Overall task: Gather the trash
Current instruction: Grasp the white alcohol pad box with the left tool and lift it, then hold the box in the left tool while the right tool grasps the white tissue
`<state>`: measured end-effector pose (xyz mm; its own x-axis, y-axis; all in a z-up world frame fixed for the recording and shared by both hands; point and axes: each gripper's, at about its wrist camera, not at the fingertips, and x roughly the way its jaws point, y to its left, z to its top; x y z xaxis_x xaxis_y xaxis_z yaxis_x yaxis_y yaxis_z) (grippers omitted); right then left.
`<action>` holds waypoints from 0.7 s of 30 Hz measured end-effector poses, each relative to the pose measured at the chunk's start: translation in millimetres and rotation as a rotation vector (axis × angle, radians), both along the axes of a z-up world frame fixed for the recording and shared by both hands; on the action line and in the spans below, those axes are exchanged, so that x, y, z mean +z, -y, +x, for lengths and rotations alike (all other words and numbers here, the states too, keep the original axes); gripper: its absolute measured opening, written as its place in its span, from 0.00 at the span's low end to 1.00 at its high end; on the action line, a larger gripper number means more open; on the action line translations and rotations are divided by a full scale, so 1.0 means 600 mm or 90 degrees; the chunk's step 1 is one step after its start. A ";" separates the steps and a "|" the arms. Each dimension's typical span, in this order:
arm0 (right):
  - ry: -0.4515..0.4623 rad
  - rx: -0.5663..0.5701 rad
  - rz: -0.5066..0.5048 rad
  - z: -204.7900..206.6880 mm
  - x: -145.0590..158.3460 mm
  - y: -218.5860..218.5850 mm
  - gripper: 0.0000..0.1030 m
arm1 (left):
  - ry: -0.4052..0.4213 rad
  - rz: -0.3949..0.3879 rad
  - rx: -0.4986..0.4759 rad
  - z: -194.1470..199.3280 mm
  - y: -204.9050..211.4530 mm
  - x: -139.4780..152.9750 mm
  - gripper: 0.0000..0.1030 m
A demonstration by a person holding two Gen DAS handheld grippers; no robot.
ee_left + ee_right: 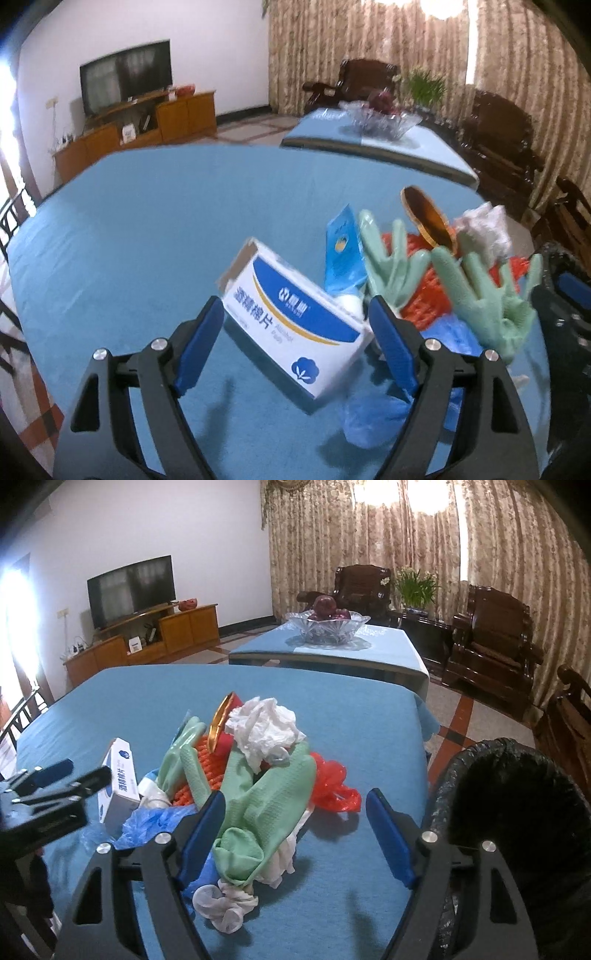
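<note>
A white and blue box of alcohol pads [295, 321] lies tilted on the blue tablecloth [147, 240]. My left gripper [294, 308] is open, its fingertips on either side of the box's near end. From the right wrist view the left gripper [83, 771] stands just short of the box [118, 790]. My right gripper [295, 795] is open over the trash pile. A green rubber glove [266, 805] lies between its fingers, against the left one. In the pile are a white tissue [266, 727], orange netting [207, 771], a red bag [332, 782], a blue bag [155, 819] and white gloves [229, 904].
A bin with a black liner [498, 812] stands off the table's right edge, close to my right gripper. A second blue table carries a glass fruit bowl [327, 626]. Dark wooden chairs [491, 642] line the curtained wall. A TV cabinet [147, 642] is at far left.
</note>
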<state>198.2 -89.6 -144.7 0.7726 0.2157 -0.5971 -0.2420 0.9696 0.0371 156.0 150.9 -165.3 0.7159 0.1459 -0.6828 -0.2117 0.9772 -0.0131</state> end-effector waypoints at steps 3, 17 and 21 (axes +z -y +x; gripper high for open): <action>0.003 0.007 -0.006 0.001 0.000 -0.007 0.75 | -0.008 -0.019 0.020 0.003 -0.009 -0.011 0.82; 0.005 0.006 -0.012 0.007 -0.004 -0.007 0.75 | -0.055 -0.143 -0.002 0.029 -0.017 -0.053 0.88; 0.004 0.004 -0.011 0.008 -0.003 0.000 0.75 | -0.061 -0.150 -0.015 0.037 -0.007 -0.055 0.72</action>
